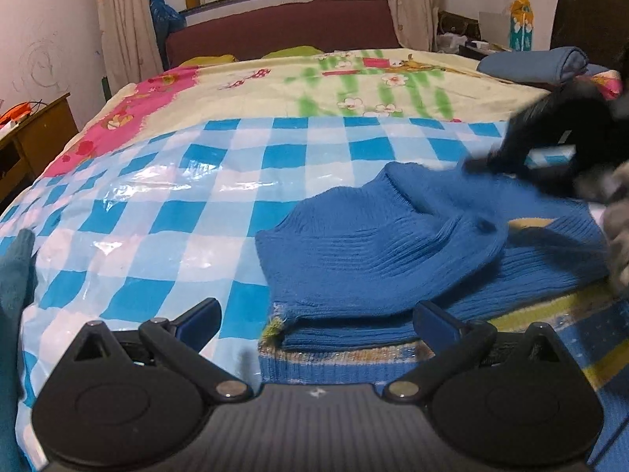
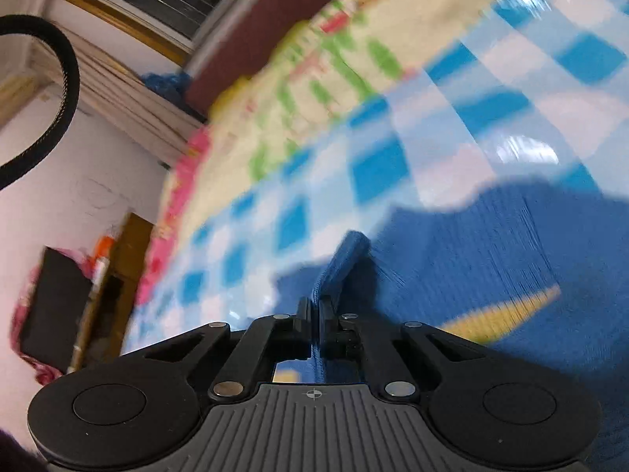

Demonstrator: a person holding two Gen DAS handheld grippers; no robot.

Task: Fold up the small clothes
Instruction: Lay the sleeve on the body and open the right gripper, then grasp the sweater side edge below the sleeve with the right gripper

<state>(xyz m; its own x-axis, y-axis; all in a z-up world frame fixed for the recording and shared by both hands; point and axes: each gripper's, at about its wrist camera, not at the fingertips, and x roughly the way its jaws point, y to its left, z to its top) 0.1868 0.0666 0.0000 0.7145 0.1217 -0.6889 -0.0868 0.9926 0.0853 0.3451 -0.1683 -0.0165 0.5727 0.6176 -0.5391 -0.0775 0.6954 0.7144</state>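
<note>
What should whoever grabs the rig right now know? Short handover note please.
Left gripper: open, empty, hovering at the near edge of the blue knit garment.
Right gripper: shut on a fold of that garment.
Garment lies on the checkered plastic sheet over the bed, partly folded, one flap doubled over.
A folded blue piece sits at the far right of the bed.
Left: lay the held part down, finish folding.
</note>
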